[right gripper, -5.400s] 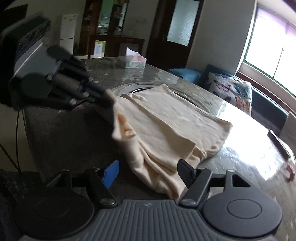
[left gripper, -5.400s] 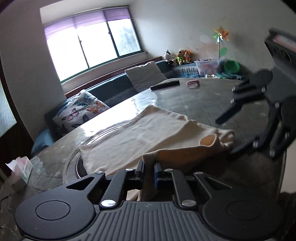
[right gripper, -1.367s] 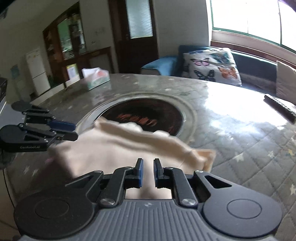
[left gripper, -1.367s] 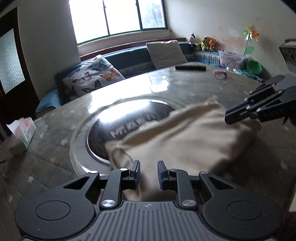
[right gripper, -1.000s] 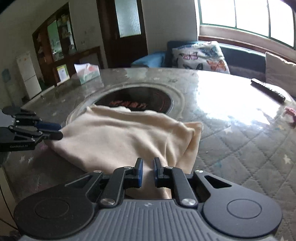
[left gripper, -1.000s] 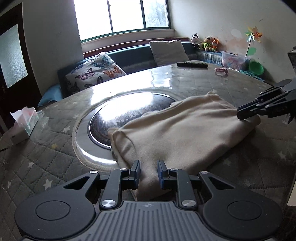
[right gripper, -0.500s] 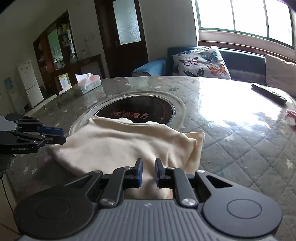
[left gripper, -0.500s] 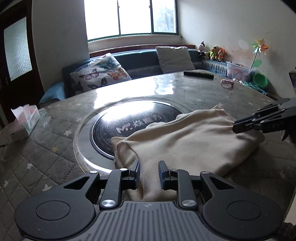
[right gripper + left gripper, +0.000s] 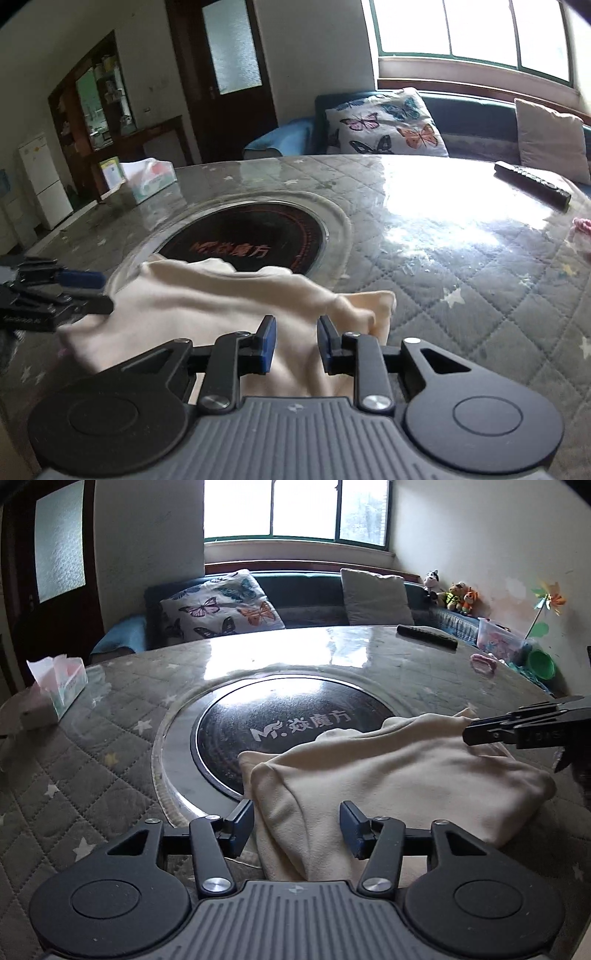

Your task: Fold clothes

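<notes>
On the tabletop (image 9: 110,716) lies a folded cream cloth (image 9: 399,775), partly over the rim of a round black plate (image 9: 280,720) set into the middle. At the near edge of the cloth, the left hand-held gripper (image 9: 297,825) has its 2 fingers wide apart, one on each side of the cloth's corner. At the other end of the cloth, the right hand-held gripper (image 9: 293,345) also has its fingers apart, with cloth bunched between them but not pinched.

Far across the tabletop sits a black remote (image 9: 426,637), and near it a small pink thing (image 9: 484,663). A tissue box (image 9: 55,686) stands well off to the left side. Behind the tabletop is a blue sofa with a butterfly pillow (image 9: 221,609) and a plain pillow (image 9: 375,598). Small toy animals (image 9: 454,590) sit on the ledge by the wall.
</notes>
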Demonstrator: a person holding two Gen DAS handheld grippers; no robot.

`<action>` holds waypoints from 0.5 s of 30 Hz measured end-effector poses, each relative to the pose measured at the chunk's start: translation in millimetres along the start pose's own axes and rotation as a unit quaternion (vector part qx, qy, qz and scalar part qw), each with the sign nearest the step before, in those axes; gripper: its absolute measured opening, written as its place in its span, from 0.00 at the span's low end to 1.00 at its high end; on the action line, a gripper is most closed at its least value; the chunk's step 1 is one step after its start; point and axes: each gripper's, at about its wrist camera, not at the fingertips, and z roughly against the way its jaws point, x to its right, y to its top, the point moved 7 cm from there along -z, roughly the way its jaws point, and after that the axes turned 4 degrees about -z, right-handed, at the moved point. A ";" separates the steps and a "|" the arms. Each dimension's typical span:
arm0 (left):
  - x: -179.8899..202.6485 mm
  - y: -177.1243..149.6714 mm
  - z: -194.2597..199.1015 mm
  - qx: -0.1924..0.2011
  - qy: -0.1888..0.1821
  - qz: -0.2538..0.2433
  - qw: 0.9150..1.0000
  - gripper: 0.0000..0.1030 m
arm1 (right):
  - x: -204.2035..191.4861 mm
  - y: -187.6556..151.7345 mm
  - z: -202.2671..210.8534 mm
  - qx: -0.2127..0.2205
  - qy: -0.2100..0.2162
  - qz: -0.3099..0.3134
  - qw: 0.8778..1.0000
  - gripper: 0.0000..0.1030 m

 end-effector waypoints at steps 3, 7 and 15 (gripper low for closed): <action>-3.7 -0.1 -3.6 -0.003 0.005 0.004 1.000 0.64 | 9.7 2.4 -14.0 -0.008 -0.016 -0.009 1.000 0.23; -9.3 0.8 -1.5 -0.001 0.012 0.015 1.000 0.84 | 12.3 6.0 -14.8 -0.003 -0.021 -0.011 1.000 0.23; -25.2 1.7 11.2 0.016 0.029 0.046 0.998 1.00 | -19.6 8.2 10.8 0.012 -0.006 0.044 0.999 0.36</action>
